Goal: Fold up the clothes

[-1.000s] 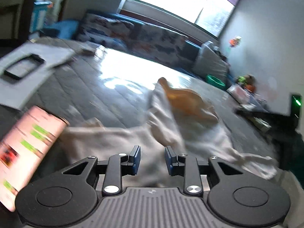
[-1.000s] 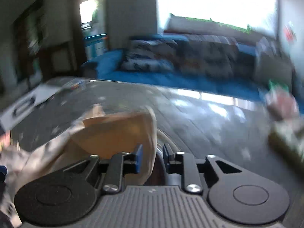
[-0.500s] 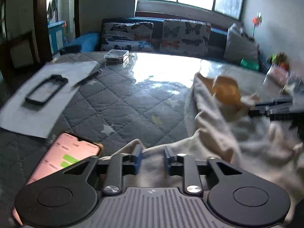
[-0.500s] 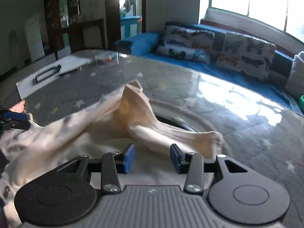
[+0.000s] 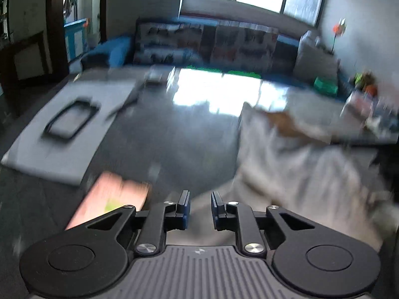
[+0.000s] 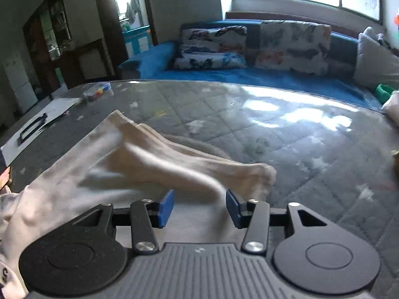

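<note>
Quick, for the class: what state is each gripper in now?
Left gripper: narrowly open, jaws just been closing; pale garment edge at the gap, not visibly pinched.
Right gripper: open, jaws just been opening; garment shows between them, unpressed.

Quilted surface [image 6: 286, 134]: open beyond cream garment [image 6: 139, 164]; phone [image 5: 109, 196], paper sheet [image 5: 64, 127] and small box [image 6: 97, 92] obstruct left side.

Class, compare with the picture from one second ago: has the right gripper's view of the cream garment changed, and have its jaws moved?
Yes. The right gripper has just been opening its jaws; the cream garment, earlier bunched at them, now lies spread on the quilted table.
</note>
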### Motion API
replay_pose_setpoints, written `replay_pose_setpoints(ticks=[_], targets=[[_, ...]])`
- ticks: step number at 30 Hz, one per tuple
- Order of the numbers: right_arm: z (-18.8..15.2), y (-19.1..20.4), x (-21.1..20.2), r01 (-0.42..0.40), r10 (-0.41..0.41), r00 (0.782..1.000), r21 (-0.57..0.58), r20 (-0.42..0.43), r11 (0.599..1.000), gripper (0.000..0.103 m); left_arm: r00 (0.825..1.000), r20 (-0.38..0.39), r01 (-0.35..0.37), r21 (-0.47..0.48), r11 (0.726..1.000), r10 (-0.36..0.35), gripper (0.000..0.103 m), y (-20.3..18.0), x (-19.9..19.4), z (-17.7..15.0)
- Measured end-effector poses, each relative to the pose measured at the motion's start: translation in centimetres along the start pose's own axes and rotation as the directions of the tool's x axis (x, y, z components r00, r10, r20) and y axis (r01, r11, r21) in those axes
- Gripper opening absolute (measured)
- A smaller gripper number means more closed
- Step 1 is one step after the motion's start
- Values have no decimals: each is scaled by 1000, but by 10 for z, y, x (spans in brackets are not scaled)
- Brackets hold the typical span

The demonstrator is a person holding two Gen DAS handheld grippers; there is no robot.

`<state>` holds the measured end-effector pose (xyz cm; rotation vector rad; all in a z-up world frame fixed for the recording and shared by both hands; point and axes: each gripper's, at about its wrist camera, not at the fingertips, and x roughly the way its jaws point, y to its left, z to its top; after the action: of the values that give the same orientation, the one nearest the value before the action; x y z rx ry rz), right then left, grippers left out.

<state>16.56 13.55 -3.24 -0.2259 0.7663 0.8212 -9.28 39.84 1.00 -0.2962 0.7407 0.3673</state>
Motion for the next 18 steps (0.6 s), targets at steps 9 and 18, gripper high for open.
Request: replay_pose_setpoints(ticks=[9, 18], targets=[[14, -31, 16, 35, -36, 999, 76, 12, 996, 48, 1000, -16, 18, 87, 996, -17, 54, -44, 129, 107], [14, -55, 12, 54, -59, 998, 142, 34, 988, 48, 998, -58, -9, 90, 996, 14, 58, -62, 205, 120]])
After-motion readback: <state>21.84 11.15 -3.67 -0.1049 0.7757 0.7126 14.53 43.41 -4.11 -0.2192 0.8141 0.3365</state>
